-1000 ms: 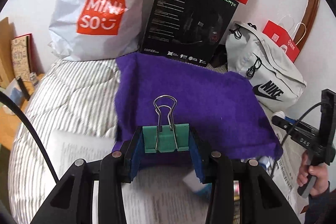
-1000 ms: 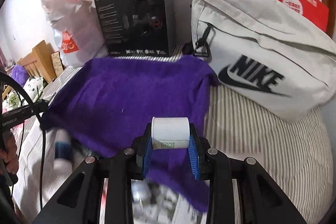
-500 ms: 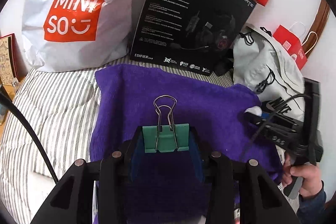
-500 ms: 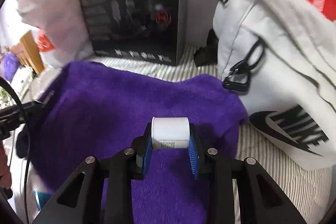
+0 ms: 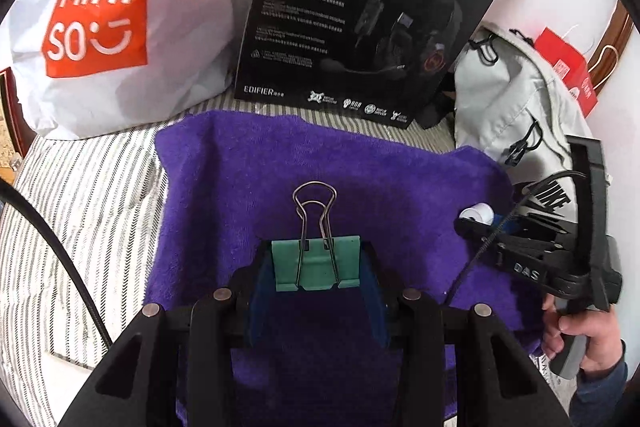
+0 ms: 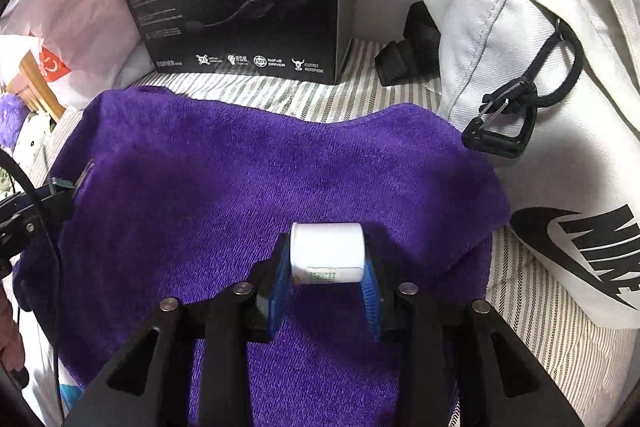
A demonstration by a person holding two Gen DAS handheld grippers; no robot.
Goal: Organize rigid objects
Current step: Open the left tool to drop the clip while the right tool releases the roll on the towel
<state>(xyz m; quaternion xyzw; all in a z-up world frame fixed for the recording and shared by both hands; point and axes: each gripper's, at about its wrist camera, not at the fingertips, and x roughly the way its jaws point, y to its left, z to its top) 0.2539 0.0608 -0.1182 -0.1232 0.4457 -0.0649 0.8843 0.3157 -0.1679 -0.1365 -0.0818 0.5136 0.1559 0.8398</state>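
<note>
A green binder clip (image 5: 316,265) with its wire handles pointing away is clamped between the blue pads of my left gripper (image 5: 316,259), which hovers over the purple towel (image 5: 260,163). My right gripper (image 6: 326,251) is low over the towel's (image 6: 240,167) right part, and its jaws are opening. A small white bottle (image 6: 326,253) lies crosswise between its pads, down on the towel, with the pads drawing off its ends. In the left wrist view the right gripper (image 5: 474,225) shows at the towel's right edge with the white bottle (image 5: 478,213) at its tip, held by a person's hand (image 5: 580,331).
A black headset box (image 5: 352,19) stands behind the towel, with a white Miniso bag (image 5: 112,27) to its left and a white Nike bag (image 6: 540,107) to its right. Red gift bags (image 5: 572,75) lean on the wall. The striped bedsheet (image 5: 80,227) lies around the towel.
Both grippers moved forward and lower over the purple towel. The right gripper's pads have spread a little around the white bottle, which now rests on the towel. The left still clamps the clip.
</note>
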